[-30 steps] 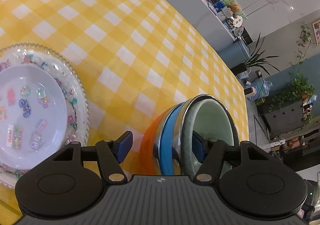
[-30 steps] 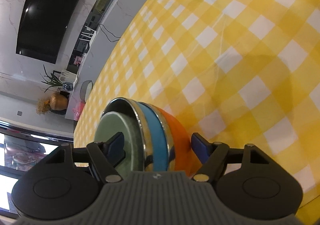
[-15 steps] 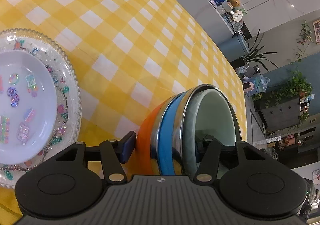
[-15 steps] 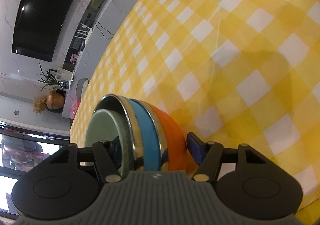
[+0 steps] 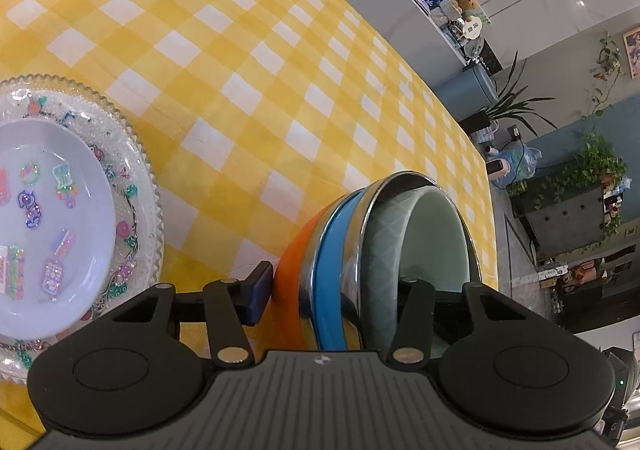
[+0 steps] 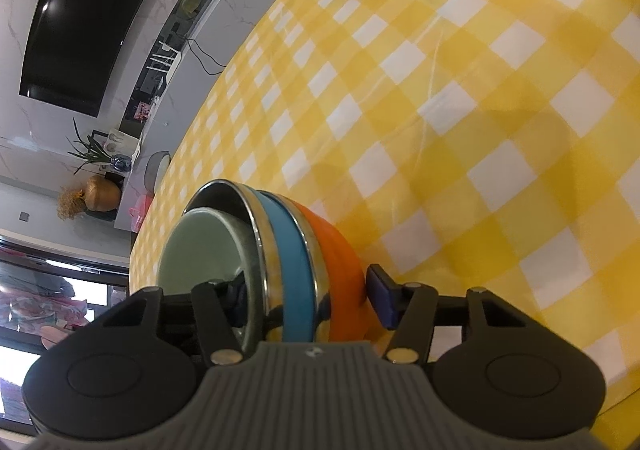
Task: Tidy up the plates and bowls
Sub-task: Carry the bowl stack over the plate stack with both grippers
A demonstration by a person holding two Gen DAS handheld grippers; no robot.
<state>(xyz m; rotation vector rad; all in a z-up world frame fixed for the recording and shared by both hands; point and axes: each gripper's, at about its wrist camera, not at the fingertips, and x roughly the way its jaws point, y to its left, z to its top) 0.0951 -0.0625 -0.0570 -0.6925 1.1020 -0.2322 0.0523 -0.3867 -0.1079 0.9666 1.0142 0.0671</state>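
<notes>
**Both tools closing on nested bowl stack**

Nested bowl stack (image 5: 360, 250) is sitting on the yellow-checked worktop (image 5: 240, 70), w/ a pale green bowl (image 5: 432, 234) innermost, then a steel bowl (image 5: 404, 180), a blue bowl (image 5: 328, 270) & an orange bowl (image 5: 290, 282) outermost. Left tool (image 5: 332, 290) is straddling the stack's rim, jaws closing: one blue pad (image 5: 258, 292) is sitting just beside the orange wall, other finger is reaching inside the green bowl; can't tell if pads are pressing yet. Right tool (image 6: 312, 296) is straddling the opposite side of the stack (image 6: 280, 250), jaws closing too, one pad (image 6: 382, 296) just beside the orange wall w/ a sliver of gap, other inside the green bowl (image 6: 200, 242). Left of the stack, apart from it, a white plate (image 5: 44, 226) w/ coloured stickers is lying on a clear scalloped plate (image 5: 136, 154)
</notes>
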